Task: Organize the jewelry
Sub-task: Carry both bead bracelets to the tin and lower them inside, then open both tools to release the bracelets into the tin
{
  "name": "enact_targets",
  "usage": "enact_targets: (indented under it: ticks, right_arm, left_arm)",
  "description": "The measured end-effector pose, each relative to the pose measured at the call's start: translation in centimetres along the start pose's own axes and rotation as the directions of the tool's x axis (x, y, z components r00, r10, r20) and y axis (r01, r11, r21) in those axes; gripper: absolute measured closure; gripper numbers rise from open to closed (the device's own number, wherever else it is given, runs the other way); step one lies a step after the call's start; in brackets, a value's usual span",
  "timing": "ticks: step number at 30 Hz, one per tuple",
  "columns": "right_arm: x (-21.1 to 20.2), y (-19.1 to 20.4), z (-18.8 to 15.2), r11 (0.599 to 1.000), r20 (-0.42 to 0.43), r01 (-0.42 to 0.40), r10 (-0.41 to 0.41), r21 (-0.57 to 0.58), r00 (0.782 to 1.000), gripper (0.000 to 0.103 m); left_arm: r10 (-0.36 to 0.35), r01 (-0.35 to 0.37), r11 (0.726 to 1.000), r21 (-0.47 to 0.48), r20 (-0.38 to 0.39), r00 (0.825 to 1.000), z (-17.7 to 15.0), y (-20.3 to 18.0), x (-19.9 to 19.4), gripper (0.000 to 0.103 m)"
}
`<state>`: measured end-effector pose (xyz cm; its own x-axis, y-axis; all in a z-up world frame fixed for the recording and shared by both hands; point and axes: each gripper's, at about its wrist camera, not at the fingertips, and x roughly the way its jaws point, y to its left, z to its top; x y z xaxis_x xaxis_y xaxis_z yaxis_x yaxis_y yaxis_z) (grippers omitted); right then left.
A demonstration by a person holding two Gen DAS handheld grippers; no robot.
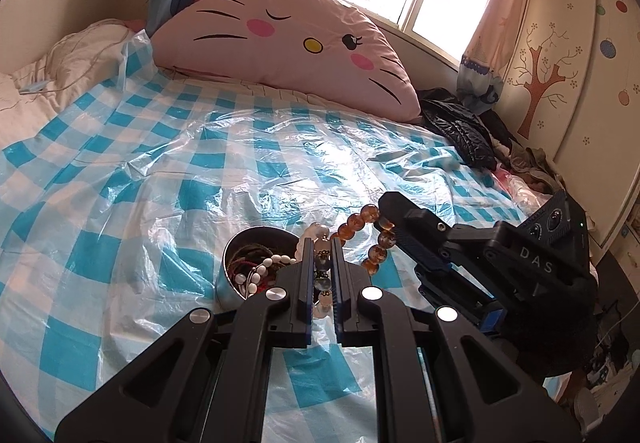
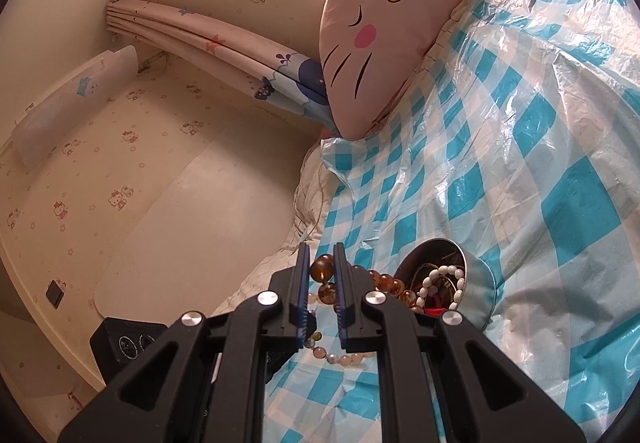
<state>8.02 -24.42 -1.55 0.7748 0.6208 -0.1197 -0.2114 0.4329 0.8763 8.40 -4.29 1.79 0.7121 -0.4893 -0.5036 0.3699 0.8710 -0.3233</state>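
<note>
On the bed's checked plastic sheet [image 1: 140, 171], beside a metal bowl [image 1: 230, 287] of jewelry, left tongs [image 1: 322, 263] clamp a pale bead bracelet [image 1: 323, 297] while right tongs [image 2: 322, 267] clamp an amber bracelet [image 2: 322, 271], likely separating the two.

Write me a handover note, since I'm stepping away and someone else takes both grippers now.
Left gripper: shut on the pale bead bracelet, beside the metal bowl.
Right gripper: shut on the amber bead bracelet, which hangs next to the bowl.
Done: the bowl on the checkered plastic sheet already holds white beads and cords.
Left: get both held bracelets into the bowl, probably one at a time.
</note>
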Motion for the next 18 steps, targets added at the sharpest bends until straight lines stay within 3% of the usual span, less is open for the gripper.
enact_targets:
  ticks: [9,11,13,16,18]
  right_arm:
    - [-0.3,-1.0,0.6,1.0,0.011,0.015,-0.015,0.022,1.0,0.09]
    - [-0.6,-0.9,0.8,0.995,-0.007,0.103,-0.103,-0.005,0.995,0.09]
    - [-1.0,-0.9,0.8,0.974,-0.031,0.218,-0.22,-0.055,0.975,0.089]
    - [0.0,-2.1,0.3,0.938,-0.126,0.335,-0.344,-0.092,0.93,0.068]
    - [1.1,-3.5,-0.4,0.919,-0.197,0.387,-0.393,-0.074,0.898,0.068]
  left_arm:
    - [0.006,-0.008,0.999,-0.042,-0.047,0.999,0.8,1.0,3.6,0.096]
    - [0.017,-0.02,0.998,-0.052,-0.057,0.998,0.8,1.4,4.4,0.096]
    - [0.023,-0.027,0.998,-0.06,-0.066,0.998,0.8,1.9,4.8,0.096]
    - [0.019,-0.024,0.998,-0.064,-0.077,0.997,0.9,2.1,5.3,0.096]
    - [0.004,-0.009,0.998,-0.062,-0.076,0.997,1.0,2.0,5.4,0.096]
